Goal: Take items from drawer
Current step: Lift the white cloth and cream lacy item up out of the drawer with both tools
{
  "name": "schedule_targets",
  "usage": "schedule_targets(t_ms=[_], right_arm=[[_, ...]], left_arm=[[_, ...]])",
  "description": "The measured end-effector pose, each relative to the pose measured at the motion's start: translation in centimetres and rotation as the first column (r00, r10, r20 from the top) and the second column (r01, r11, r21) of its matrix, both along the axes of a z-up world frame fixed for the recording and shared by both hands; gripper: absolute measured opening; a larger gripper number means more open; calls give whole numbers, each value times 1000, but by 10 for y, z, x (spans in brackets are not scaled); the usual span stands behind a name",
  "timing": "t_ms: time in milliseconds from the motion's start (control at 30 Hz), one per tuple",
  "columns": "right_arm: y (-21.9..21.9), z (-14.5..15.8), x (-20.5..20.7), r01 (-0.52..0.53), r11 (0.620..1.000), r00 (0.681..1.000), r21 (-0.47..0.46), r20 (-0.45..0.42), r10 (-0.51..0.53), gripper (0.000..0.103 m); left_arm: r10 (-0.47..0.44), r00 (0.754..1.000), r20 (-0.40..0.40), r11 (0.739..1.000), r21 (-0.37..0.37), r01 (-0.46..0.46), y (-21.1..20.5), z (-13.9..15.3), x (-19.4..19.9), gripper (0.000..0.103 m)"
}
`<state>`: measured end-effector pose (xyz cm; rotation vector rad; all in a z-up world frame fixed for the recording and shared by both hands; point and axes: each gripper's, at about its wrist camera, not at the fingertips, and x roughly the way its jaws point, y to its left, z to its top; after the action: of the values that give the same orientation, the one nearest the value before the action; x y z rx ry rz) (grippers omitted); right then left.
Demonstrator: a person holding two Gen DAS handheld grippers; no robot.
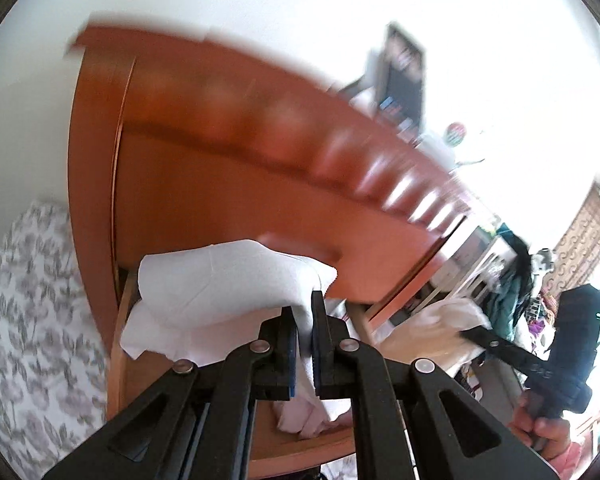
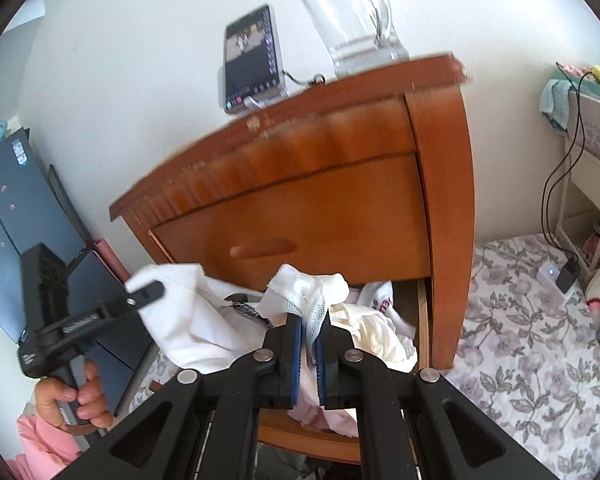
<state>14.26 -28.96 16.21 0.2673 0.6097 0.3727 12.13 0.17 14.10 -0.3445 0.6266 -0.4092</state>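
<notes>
Nearest, both tools are pinched almost fully closed on cloth. The left tool (image 1: 304, 336) has a fold of the white garment (image 1: 228, 280) between its pads, the rest draped in front of it above the open drawer (image 2: 312, 436). The right tool (image 2: 309, 340) grips a bunched white piece with a mesh strip (image 2: 312, 288), its tail trailing down into the drawer. This is light, limp stuff (it will sag and drag whatever lies tangled with it), so I would judge a bunched fold the best hold, lifted clear before moving off. More cream and white cloth (image 2: 380, 336) lies heaped in the drawer behind. Beyond, on the nightstand top (image 2: 364, 84), stand a glass jug (image 2: 352, 20) and a propped phone (image 2: 252, 56).
</notes>
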Motion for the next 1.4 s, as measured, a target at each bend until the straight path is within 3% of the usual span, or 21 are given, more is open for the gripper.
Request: schedule_targets(t_ms=[233,500,800,1100,1400], right_arm=[[1,35,-14,-2,1000,995,15,96,1,6],[0,69,-45,-9,1000,979,27,205,3,6],[5,101,-78,-26,1000,954,15,298,20,6],[5,125,-110,-35,999,924,7,382,30,6],[3,126,-137,-17,1000,919,-10,394,19,6]], left_arm=[[-23,987,158,999,-18,27,5,50,-29,6],[-35,946,322,997,-51,55,16,90,-71,6],[-35,913,407,998,-39,56,19,110,-104,6],[-64,863,501,996,-24,88,23,128,-140,6],[-95,861,499,993,-14,118,17,128,-164,6]])
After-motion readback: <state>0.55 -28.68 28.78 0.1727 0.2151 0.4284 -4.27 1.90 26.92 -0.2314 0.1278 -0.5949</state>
